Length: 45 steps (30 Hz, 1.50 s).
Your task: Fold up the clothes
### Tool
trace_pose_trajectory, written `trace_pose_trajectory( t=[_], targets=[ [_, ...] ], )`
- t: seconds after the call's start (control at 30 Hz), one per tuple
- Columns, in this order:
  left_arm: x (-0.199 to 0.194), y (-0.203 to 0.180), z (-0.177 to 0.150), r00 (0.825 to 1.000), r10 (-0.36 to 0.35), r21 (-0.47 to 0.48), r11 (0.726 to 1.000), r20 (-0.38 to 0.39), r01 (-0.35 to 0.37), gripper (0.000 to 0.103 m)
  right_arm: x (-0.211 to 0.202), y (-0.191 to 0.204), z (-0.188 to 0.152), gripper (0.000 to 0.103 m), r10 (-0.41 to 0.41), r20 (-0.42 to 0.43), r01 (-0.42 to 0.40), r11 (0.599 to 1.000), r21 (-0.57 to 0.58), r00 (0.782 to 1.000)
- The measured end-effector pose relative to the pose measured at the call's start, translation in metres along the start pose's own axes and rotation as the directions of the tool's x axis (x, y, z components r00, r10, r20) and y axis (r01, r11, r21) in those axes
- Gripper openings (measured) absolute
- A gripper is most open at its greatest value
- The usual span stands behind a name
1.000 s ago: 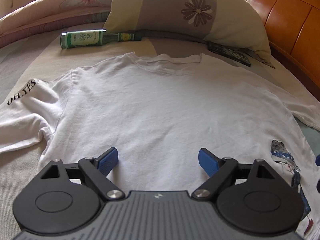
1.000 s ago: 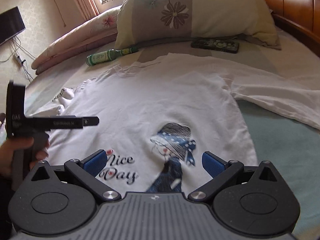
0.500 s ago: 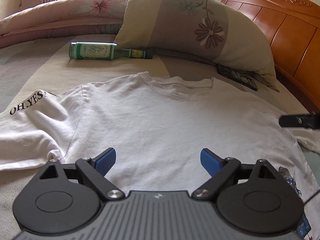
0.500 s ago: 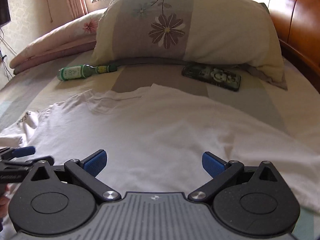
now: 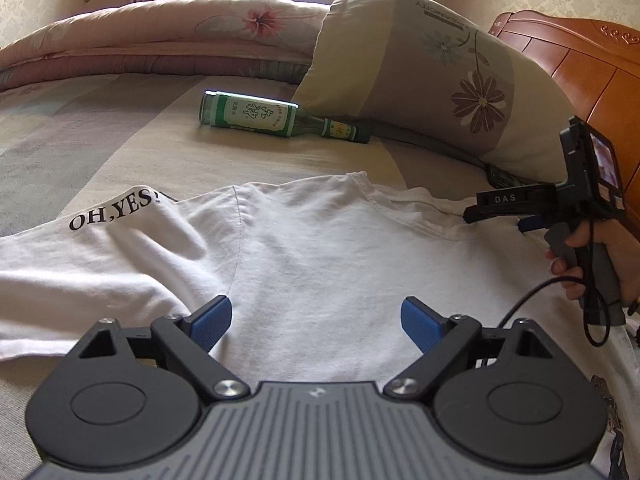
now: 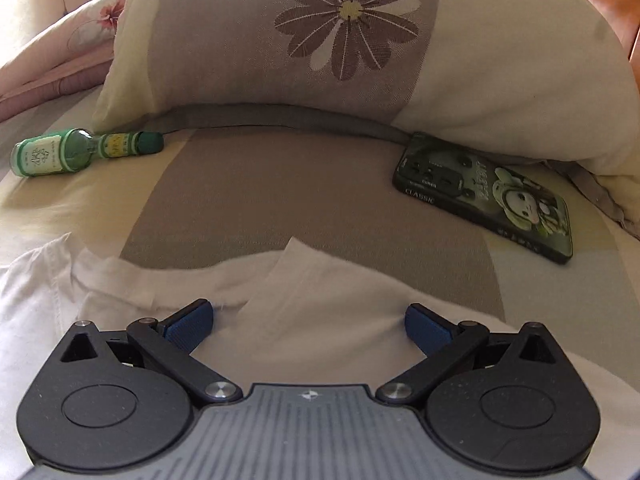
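A white T-shirt [image 5: 320, 248] lies spread flat on the bed, its left sleeve printed "OH,YES!" [image 5: 114, 212]. My left gripper [image 5: 316, 320] hovers open low over the shirt's left chest, near the armpit seam. My right gripper [image 6: 308, 326] is open too, its blue fingertips down at the shirt's neckline [image 6: 256, 280], with collar fabric between the jaws. In the left wrist view the right gripper [image 5: 532, 208] shows at the right, held by a hand [image 5: 608, 256], with its tip over the collar.
A green glass bottle [image 5: 276, 118] lies on the sheet beyond the shirt. A phone in a green case [image 6: 488, 196] rests by the flowered pillow [image 6: 352, 40]. A pink quilt [image 5: 160, 36] lies at the far side and a wooden headboard [image 5: 592, 52] at the right.
Both grippers have moved forward along the shirt towards its collar. The right one went from over the printed chest up to the neckline. Both stayed open.
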<state>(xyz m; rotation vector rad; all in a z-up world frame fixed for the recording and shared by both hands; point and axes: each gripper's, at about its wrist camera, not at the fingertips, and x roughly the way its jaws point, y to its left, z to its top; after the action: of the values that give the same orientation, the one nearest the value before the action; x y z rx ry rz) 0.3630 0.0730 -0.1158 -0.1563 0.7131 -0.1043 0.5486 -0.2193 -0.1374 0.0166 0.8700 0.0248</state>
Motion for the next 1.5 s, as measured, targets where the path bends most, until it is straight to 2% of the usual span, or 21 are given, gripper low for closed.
trace_pose_trajectory(
  t=[0.07, 0.13, 0.2, 0.37, 0.43, 0.57, 0.63, 0.73, 0.8, 0.87, 0.93, 1.03, 1.13, 1.27, 1.37, 1.43, 1.5],
  targets=[
    [-0.006, 0.002, 0.005, 1.0, -0.01, 0.015, 1.0, 0.0, 0.01, 0.091, -0.009, 0.008, 0.007, 0.103, 0.016, -0.015, -0.016, 1.0, -0.009, 1.0],
    [-0.013, 0.006, 0.011, 1.0, -0.026, 0.039, 0.999, 0.001, 0.026, 0.091, -0.027, 0.024, 0.007, 0.103, 0.105, -0.014, -0.106, 0.994, -0.041, 0.994],
    [-0.02, 0.013, 0.015, 0.999, -0.033, 0.045, 0.998, 0.008, 0.032, 0.092, -0.038, 0.042, 0.005, 0.103, 0.195, -0.055, -0.199, 0.978, -0.066, 0.979],
    [-0.036, 0.039, 0.025, 0.999, 0.006, -0.007, 1.0, 0.038, -0.006, 0.092, -0.028, 0.108, -0.013, 0.103, 0.215, -0.151, -0.241, 0.953, -0.185, 0.965],
    [-0.04, 0.051, 0.029, 0.999, 0.019, -0.048, 0.999, 0.046, -0.017, 0.092, -0.015, 0.128, -0.016, 0.103, 0.155, -0.128, -0.183, 0.952, -0.247, 0.98],
    [-0.045, 0.07, 0.034, 0.998, 0.014, -0.118, 0.993, 0.059, -0.007, 0.092, 0.009, 0.145, -0.002, 0.103, 0.129, -0.001, -0.125, 0.953, -0.277, 0.992],
    [-0.048, 0.074, 0.036, 0.998, 0.01, -0.131, 0.991, 0.068, -0.001, 0.092, 0.018, 0.15, 0.01, 0.103, 0.111, 0.019, -0.102, 0.961, -0.258, 0.994],
    [-0.054, 0.079, 0.038, 0.997, 0.014, -0.14, 0.99, 0.072, -0.003, 0.092, 0.013, 0.155, 0.024, 0.103, 0.112, -0.004, -0.109, 0.965, -0.236, 0.994],
    [-0.058, 0.085, 0.041, 0.997, 0.021, -0.154, 0.988, 0.076, -0.009, 0.092, -0.008, 0.164, 0.02, 0.103, 0.2, -0.023, -0.199, 0.943, -0.268, 0.979],
    [-0.062, 0.091, 0.042, 0.996, 0.033, -0.176, 0.984, 0.079, -0.019, 0.093, -0.029, 0.177, 0.011, 0.103, 0.292, -0.063, -0.296, 0.898, -0.325, 0.954],
    [-0.064, 0.097, 0.043, 0.996, 0.046, -0.197, 0.98, 0.076, -0.03, 0.093, -0.035, 0.193, -0.003, 0.103, 0.326, -0.132, -0.352, 0.861, -0.368, 0.936],
    [-0.062, 0.103, 0.042, 0.996, 0.054, -0.221, 0.975, 0.067, -0.038, 0.093, -0.025, 0.216, -0.02, 0.103, 0.309, -0.18, -0.356, 0.841, -0.406, 0.934],
    [-0.062, 0.103, 0.043, 0.996, 0.056, -0.22, 0.975, 0.065, -0.041, 0.093, -0.006, 0.23, -0.022, 0.103, 0.302, -0.112, -0.321, 0.864, -0.387, 0.947],
    [-0.063, 0.104, 0.043, 0.996, 0.054, -0.218, 0.975, 0.072, -0.037, 0.093, 0.016, 0.248, -0.005, 0.103, 0.288, -0.014, -0.274, 0.897, -0.348, 0.958],
    [-0.065, 0.105, 0.043, 0.995, 0.054, -0.22, 0.975, 0.078, -0.036, 0.093, 0.021, 0.247, 0.007, 0.103, 0.304, -0.013, -0.29, 0.896, -0.337, 0.953],
    [-0.066, 0.106, 0.043, 0.995, 0.055, -0.224, 0.974, 0.083, -0.035, 0.093, 0.01, 0.233, 0.011, 0.103, 0.323, -0.005, -0.311, 0.905, -0.292, 0.946],
    [-0.067, 0.107, 0.044, 0.995, 0.055, -0.233, 0.972, 0.089, -0.033, 0.093, -0.006, 0.209, 0.013, 0.103, 0.384, -0.022, -0.377, 0.894, -0.242, 0.923]
  ],
)
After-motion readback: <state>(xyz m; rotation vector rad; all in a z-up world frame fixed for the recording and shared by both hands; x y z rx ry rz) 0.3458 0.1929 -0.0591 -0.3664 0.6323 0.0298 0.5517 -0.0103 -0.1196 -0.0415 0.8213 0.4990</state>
